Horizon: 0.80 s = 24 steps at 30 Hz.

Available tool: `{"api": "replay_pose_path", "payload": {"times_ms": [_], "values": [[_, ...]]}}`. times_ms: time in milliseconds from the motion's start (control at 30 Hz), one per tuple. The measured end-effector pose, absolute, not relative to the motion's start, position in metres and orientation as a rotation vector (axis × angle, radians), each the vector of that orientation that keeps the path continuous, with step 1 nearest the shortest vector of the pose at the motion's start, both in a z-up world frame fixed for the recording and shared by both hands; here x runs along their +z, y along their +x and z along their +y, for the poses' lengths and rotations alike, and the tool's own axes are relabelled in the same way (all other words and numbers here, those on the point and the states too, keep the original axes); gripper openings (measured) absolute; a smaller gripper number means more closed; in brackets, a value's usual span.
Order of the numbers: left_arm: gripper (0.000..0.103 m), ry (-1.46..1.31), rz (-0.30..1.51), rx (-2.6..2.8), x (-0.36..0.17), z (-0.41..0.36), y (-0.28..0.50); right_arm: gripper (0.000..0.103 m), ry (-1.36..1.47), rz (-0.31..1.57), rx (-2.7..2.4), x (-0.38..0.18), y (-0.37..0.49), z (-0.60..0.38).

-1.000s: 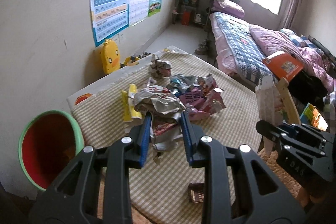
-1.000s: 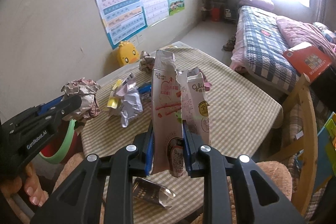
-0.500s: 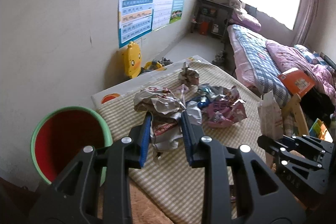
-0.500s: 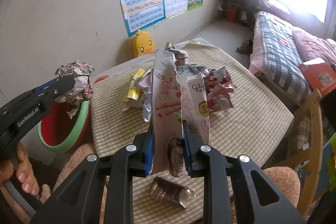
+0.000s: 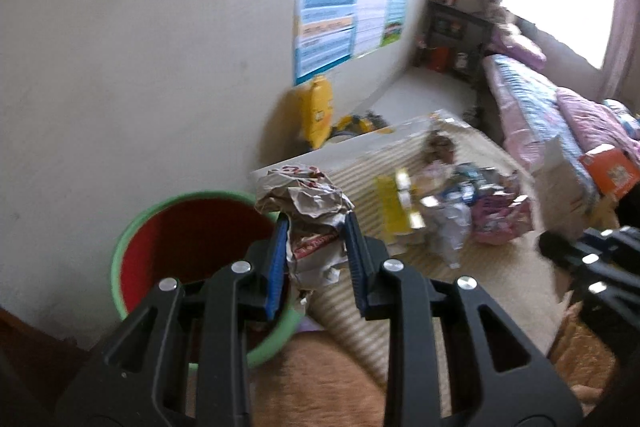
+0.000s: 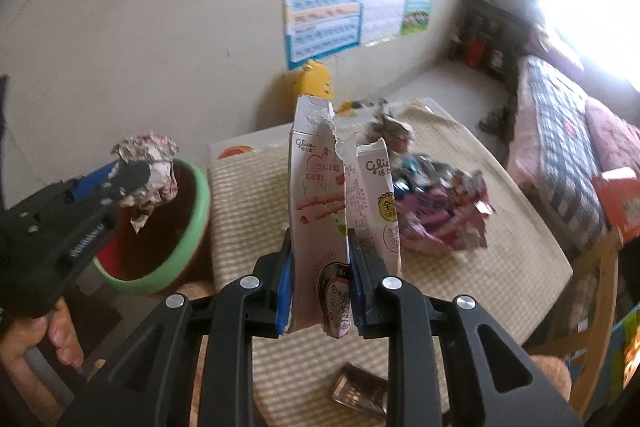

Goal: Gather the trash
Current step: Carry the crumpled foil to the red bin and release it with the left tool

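Note:
My left gripper (image 5: 313, 227) is shut on a crumpled paper wad (image 5: 308, 203) and holds it over the right rim of the red bin with a green rim (image 5: 176, 247). In the right wrist view the left gripper (image 6: 132, 179) holds the wad (image 6: 148, 163) above the bin (image 6: 176, 227). My right gripper (image 6: 319, 247) is shut on a torn white and pink snack box (image 6: 320, 203) and holds it upright above the checked table (image 6: 500, 267). A pile of wrappers (image 6: 436, 211) lies on the table; it also shows in the left wrist view (image 5: 464, 211).
A flattened foil wrapper (image 6: 360, 391) lies at the table's near edge. A yellow duck toy (image 5: 318, 111) stands on the floor by the wall. A bed (image 5: 560, 115) runs along the right. An orange box (image 5: 608, 169) sits near the bed.
My left gripper has swung left with the paper wad, from over the table to over the bin's rim. My right gripper keeps its hold on the box and has shifted slightly left.

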<state>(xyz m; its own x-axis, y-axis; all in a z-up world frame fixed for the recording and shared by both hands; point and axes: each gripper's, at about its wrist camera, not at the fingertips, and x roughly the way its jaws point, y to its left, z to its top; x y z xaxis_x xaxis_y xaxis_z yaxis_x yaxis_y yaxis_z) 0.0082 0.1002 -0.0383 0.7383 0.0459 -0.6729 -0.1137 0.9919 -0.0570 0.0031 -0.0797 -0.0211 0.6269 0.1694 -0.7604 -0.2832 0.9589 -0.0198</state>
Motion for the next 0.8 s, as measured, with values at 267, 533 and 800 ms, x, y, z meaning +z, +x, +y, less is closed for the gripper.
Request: {"api": "replay_pose_path", "payload": {"times_ms": [267,533,800], "values": [[0.027,-0.119,0.81,0.253,-0.067,0.159,0.003,0.022,-0.22,0.84,0.321,-0.022,0.006,-0.033],[0.027,-0.141,0.868,0.291,-0.092,0.182,0.003,0.022,-0.255,0.837,0.358,-0.024,0.007,-0.01],[0.027,-0.16,0.906,0.29,-0.107,0.186,0.008,0.022,-0.267,0.841,0.386,-0.028,0.01,0.005]]}}
